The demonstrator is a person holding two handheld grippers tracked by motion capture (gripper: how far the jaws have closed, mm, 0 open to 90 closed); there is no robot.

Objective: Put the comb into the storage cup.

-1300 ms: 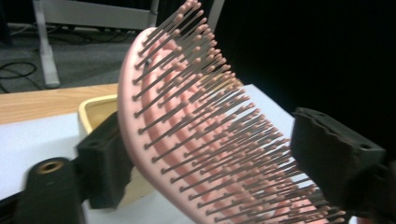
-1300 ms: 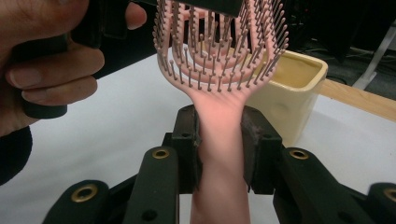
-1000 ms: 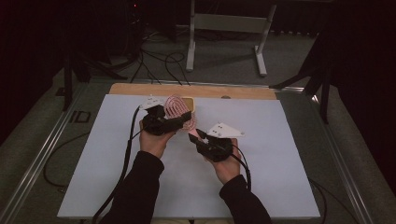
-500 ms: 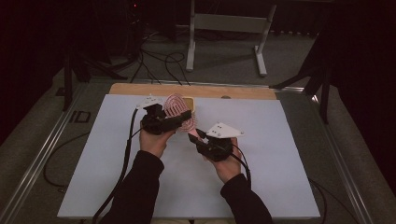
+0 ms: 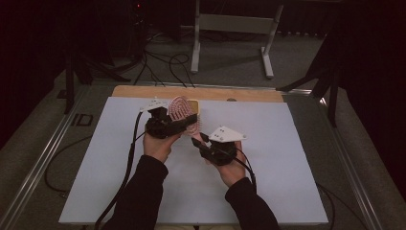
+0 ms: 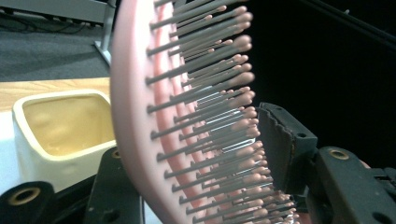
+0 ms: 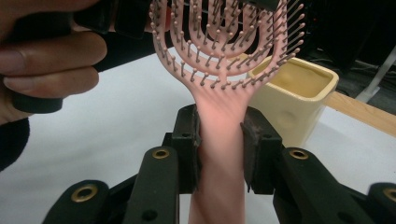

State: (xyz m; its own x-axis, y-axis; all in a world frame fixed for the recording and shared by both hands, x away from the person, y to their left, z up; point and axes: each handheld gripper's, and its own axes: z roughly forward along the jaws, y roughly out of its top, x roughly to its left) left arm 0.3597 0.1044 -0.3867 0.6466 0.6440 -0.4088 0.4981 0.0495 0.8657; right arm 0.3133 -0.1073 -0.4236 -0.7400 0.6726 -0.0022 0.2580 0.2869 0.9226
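A person sits at a white-topped bench (image 5: 287,182) and holds a two-jaw gripper in each hand, both raised above the bench near its far middle. Between them is a pink hairbrush (image 7: 219,56) with a vented, looped head and grey bristles. The right gripper (image 7: 219,149) has its fingers (image 7: 187,144) closed on the brush's handle, just below the head. The left gripper (image 6: 196,186) has its fingers (image 6: 285,149) clamped across the head itself, one against the smooth back and one pressed into the bristle tips. Held at both ends like this, the brush looks steadied for a handover from one gripper to the other, though which way cannot be told. Just behind the brush a cream square cup (image 7: 299,93) stands open on the bench, close to the wooden strip (image 5: 239,94) at the far edge; it is likely where the brush belongs.
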